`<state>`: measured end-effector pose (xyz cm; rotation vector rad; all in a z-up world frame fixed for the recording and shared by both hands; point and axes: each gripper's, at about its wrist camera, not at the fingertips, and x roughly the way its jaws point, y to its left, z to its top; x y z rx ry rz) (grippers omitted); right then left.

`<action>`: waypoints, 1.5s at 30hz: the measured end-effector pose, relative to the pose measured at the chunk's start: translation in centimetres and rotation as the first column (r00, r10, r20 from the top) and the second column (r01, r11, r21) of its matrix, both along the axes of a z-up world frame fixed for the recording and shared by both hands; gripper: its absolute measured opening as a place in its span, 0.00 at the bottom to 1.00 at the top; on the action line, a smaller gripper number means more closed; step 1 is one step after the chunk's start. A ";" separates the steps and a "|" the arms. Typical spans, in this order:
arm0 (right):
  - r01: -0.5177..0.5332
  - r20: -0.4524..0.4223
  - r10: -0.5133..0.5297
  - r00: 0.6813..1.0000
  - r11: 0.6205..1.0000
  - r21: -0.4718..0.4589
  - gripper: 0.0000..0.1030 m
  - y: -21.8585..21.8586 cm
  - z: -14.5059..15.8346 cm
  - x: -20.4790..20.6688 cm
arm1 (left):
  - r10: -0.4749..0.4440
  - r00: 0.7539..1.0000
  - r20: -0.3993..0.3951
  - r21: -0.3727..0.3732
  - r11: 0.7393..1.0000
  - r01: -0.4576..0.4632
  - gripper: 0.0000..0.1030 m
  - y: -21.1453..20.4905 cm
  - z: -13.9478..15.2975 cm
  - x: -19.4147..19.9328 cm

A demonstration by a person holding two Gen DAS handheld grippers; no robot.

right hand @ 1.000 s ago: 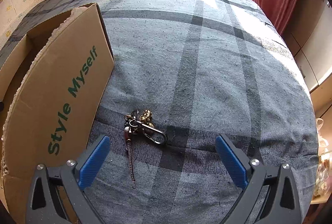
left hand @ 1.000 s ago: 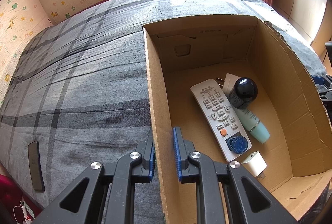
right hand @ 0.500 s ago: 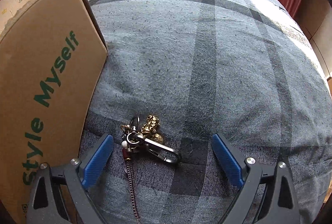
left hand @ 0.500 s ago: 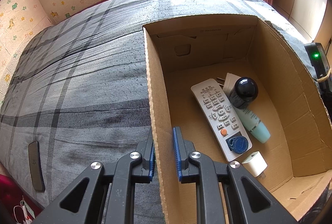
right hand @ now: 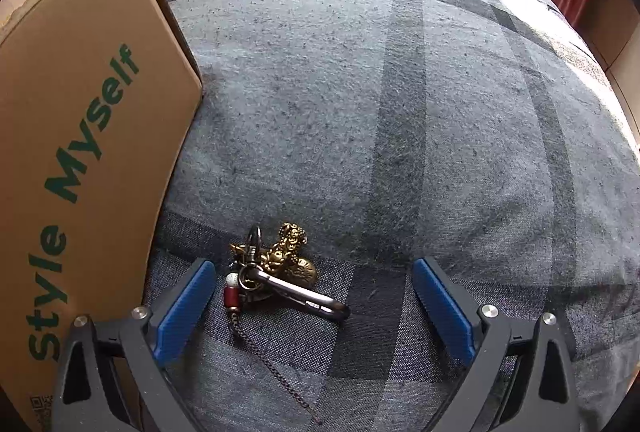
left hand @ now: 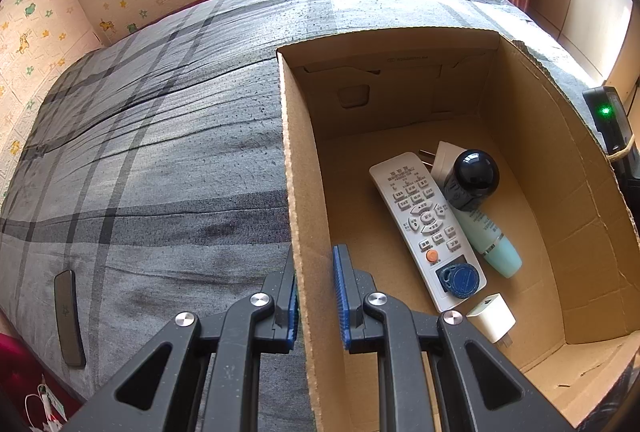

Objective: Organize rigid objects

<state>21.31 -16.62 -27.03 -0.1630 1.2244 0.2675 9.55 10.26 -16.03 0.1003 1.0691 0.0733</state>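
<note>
Left wrist view: the left gripper (left hand: 316, 296) is seen clamped on the side wall of the cardboard box (left hand: 298, 216), one blue pad outside the wall and one inside, with only the wall between them. On the box floor, nearest the gripper, a white charger cube (left hand: 490, 317) is found. Beyond it a white remote control (left hand: 424, 228) lies lengthwise, with a blue round key fob (left hand: 459, 280) resting on its near end. Beside the remote a pale green tube with a dark rounded cap (left hand: 482, 208) is laid, and a white plug adapter (left hand: 442, 162) is partly hidden under the cap. Outside the box, a dark phone (left hand: 69, 318) lies at the near edge of the grey plaid bedcover (left hand: 160, 152).

Right wrist view: the right gripper (right hand: 314, 298) is held wide open just above the bedcover. The keychain (right hand: 276, 272), made of a steel carabiner, brass charms, a red bead and a fine chain, lies between the pads, closer to the left-hand pad and touched by neither. The box's outer wall, printed "Style Myself", stands just left of it.
</note>
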 end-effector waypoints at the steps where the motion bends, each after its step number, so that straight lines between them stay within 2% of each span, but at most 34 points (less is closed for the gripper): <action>1: 0.005 0.011 -0.005 1.000 1.000 0.001 0.98 0.1 0.1 -0.1 | 0.001 1.000 0.000 -0.002 1.000 -0.001 0.16 0.0 0.0 0.0; 2: 0.010 0.029 -0.010 1.000 1.000 -0.002 0.97 0.1 0.3 -0.3 | 0.000 1.000 -0.001 -0.003 1.000 0.000 0.16 0.1 -0.1 0.0; 4: 0.010 0.065 -0.008 0.998 1.000 -0.019 0.82 0.3 0.7 -1.0 | -0.001 1.000 0.000 -0.003 1.000 0.001 0.16 0.1 0.0 0.0; 6: 0.022 0.080 -0.021 0.997 1.000 -0.017 0.40 0.3 1.5 -1.5 | -0.002 1.000 -0.002 0.003 1.000 0.002 0.16 0.0 0.0 0.0; 7: 0.030 0.080 -0.029 0.996 0.999 -0.010 0.37 0.2 1.7 -1.6 | -0.002 1.000 -0.003 0.004 1.000 0.002 0.16 -0.1 0.0 0.1; 9: 0.036 0.074 -0.036 0.997 0.999 0.003 0.10 0.0 1.9 -1.8 | -0.001 1.000 -0.002 0.002 1.000 0.001 0.16 -0.2 0.0 0.1; 33: 0.048 0.146 -0.057 0.988 0.997 0.066 0.00 -0.2 6.8 -4.6 | -0.001 1.000 -0.001 0.004 1.000 0.001 0.16 -0.2 0.2 0.0; 36: 0.057 0.159 -0.073 0.985 0.993 0.102 0.00 -0.5 8.0 -4.9 | -0.002 1.000 -0.001 0.003 1.000 0.002 0.16 -0.2 0.2 0.0; 42: 0.032 0.208 -0.055 0.977 0.993 0.112 0.00 0.0 11.0 -5.5 | 0.000 1.000 -0.001 0.003 1.000 0.000 0.16 -0.2 0.2 0.0; 45: 0.025 0.192 -0.047 0.980 0.993 0.115 0.00 0.1 10.9 -5.2 | 0.000 1.000 -0.001 0.005 1.000 0.000 0.16 -0.2 0.2 0.0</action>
